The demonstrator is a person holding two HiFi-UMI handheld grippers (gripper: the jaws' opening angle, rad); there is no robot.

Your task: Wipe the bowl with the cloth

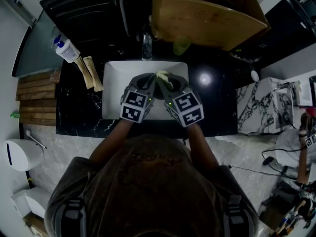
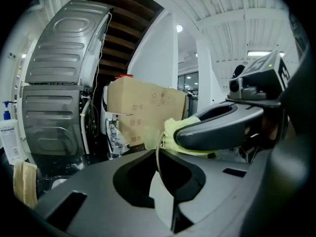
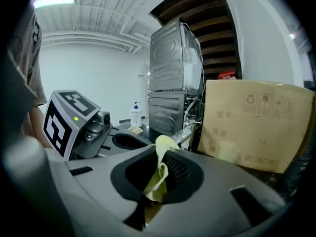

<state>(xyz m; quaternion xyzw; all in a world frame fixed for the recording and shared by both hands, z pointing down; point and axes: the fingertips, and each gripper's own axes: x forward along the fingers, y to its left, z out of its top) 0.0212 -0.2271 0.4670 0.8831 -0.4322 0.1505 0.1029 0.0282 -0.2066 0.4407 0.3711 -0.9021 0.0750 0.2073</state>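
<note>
Both grippers meet over the white sink (image 1: 112,85). My left gripper (image 1: 146,84) (image 2: 160,179) is shut on the thin pale wall of the bowl (image 2: 159,196); only this edge shows between the jaws, and in the head view the bowl is hidden among the grippers. My right gripper (image 1: 167,84) (image 3: 155,179) is shut on a yellow cloth (image 3: 160,167), which sticks up out of its jaws. In the left gripper view the cloth (image 2: 173,132) bulges under the right gripper's jaw, right above the bowl's rim. The head view shows the cloth (image 1: 164,77) as a pale yellow patch between the two grippers.
A faucet (image 1: 146,44) stands behind the sink on the black counter (image 1: 217,107). A cardboard box (image 1: 207,16) and a green cup (image 1: 181,46) sit at the back. A soap bottle (image 1: 66,50) and tan pads (image 1: 91,73) are at the left.
</note>
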